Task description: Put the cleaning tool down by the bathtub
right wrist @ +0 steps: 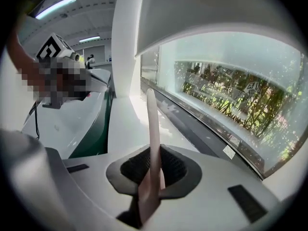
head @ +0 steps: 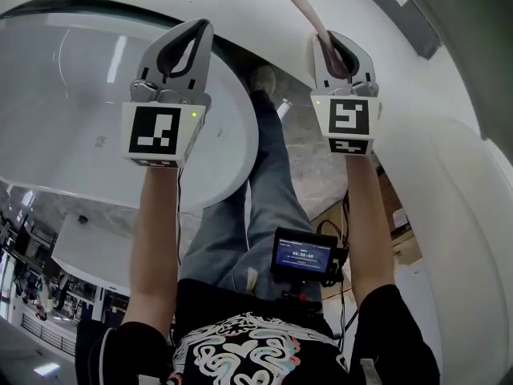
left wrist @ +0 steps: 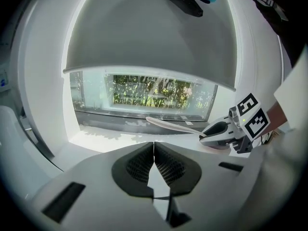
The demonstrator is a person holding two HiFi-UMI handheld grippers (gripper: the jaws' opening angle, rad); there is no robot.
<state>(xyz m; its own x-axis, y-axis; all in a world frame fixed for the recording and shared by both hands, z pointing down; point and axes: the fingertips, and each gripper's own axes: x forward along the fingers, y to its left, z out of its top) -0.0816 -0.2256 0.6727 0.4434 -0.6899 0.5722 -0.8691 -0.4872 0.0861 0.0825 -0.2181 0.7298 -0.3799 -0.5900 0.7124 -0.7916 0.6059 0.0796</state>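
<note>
- The bathtub is smooth and curved: release early and the cleaning tool could slide off.
- The white ledge lies under the tool's far end, probably not touching; a dip could knock it.
- The fingers of your right gripper clamp the tool near one end; those of your left gripper are pressed together, empty.
- Only the left gripper view shows the tool's full length; the head view crops it.

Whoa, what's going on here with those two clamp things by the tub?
A person stands beside a white bathtub with a hand-held gripper in each hand. The right gripper is clamped on the long pale handle of a cleaning tool, which is held up and not yet put down. The left gripper is shut and empty.
</note>
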